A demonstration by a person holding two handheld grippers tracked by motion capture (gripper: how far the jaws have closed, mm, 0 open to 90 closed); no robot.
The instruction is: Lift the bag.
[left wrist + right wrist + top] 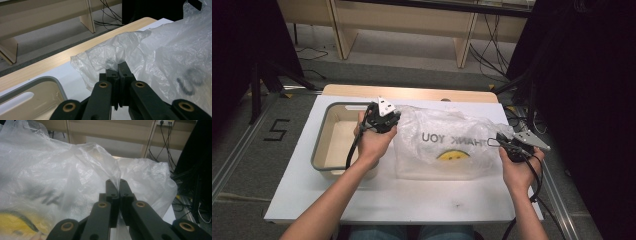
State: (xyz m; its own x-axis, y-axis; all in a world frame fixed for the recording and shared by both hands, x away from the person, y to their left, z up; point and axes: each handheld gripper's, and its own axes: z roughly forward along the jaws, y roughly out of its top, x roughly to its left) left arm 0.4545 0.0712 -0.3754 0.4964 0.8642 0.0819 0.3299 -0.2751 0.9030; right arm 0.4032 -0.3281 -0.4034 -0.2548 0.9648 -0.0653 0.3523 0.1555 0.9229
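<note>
A clear plastic bag (447,142), printed "THANK YOU" with a yellow smiley, lies crumpled on the white table (402,197). My left gripper (398,117) is shut on the bag's left edge; in the left gripper view its black jaws (119,67) are pressed together with the film (130,47) pinched between them. At the bag's right side, my right gripper (493,142) is shut on a thin fold of the film (82,170), jaws (116,182) closed tight around it. Both hands hold the bag slightly above the table.
A beige tray with a grey rim (323,135) stands on the table left of the bag, under my left hand. The table's wooden far edge (412,92) runs behind. Cables (492,50) and desk legs lie on the floor beyond. Dark stands flank both sides.
</note>
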